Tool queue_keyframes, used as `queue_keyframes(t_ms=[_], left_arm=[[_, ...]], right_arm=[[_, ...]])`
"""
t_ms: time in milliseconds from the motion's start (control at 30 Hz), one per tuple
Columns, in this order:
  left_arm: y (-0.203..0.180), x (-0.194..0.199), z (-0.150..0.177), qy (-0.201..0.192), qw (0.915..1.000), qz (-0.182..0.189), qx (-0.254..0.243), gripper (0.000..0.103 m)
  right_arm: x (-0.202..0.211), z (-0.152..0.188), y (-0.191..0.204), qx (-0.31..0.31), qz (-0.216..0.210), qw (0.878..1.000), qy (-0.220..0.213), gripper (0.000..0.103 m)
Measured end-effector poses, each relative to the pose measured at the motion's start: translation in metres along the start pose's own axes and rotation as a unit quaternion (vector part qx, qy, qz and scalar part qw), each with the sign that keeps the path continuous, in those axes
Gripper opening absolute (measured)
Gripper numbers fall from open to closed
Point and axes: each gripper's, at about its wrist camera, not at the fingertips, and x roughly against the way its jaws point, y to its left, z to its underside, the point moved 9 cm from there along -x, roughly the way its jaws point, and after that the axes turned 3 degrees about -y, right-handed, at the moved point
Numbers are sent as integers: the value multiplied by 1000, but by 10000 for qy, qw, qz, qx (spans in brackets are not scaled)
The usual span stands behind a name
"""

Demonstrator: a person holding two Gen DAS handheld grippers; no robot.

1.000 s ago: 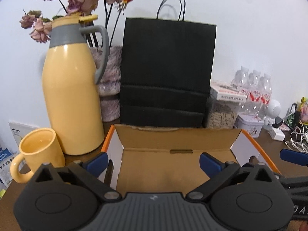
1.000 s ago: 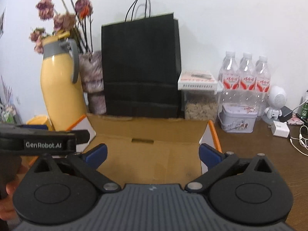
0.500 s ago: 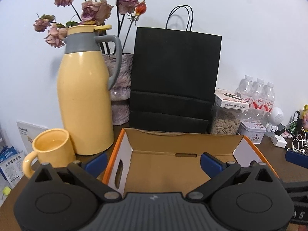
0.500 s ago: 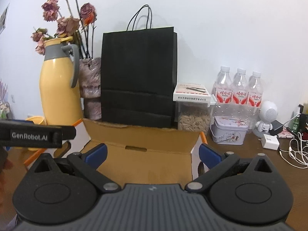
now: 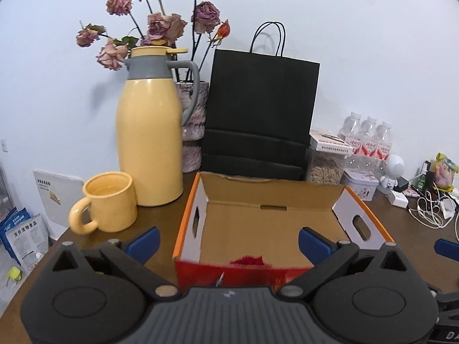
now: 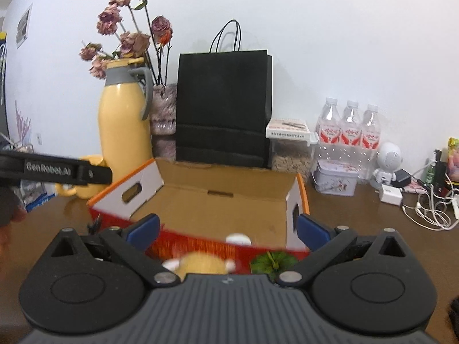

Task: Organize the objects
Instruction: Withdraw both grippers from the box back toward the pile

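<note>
An open cardboard box (image 5: 272, 192) with orange rims and a red front wall sits on the brown table, its inside bare cardboard. My left gripper (image 5: 228, 240) stands open just in front of it, nothing between its blue fingertips (image 5: 143, 239). In the right wrist view the same box (image 6: 223, 183) lies ahead and my right gripper (image 6: 228, 230) is open too. Right below it, blurred, are a yellowish toy (image 6: 200, 263), a green object (image 6: 272, 261) and a small white thing (image 6: 238, 239) against the box front. The left gripper's black body (image 6: 54, 169) crosses at the left.
A yellow mug (image 5: 110, 200) and a tall yellow thermos (image 5: 149, 143) stand left of the box. Behind it are a vase of dried roses (image 5: 192, 132), a black paper bag (image 5: 258, 114), a seed jar (image 5: 325, 166), a tin (image 5: 360, 186) and water bottles (image 5: 368, 140). Cables (image 5: 430, 209) lie at the right.
Both grippers have drawn back and risen from the box. Its red front wall and the small objects before it have come into view. Both stay open.
</note>
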Motion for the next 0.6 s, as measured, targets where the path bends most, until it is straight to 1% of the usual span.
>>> queue_keyframes(t_ms=[200,367,433,600], left_arm=[[14,28,20,76,9999,91,18,103],[25,48,43,162,9997,8,-201,103],[29,53,53,189,9995,34,-265,103],[36,61,85,448,9974,43,-556,102]], right_arm=[[33,30,3,124,-57,9997,198,103],[51,60,3,217,-37,9988,436,103],[58,72,1,242,-6,9984,510,103],[67,98,-5,294,17,9970,710,103]])
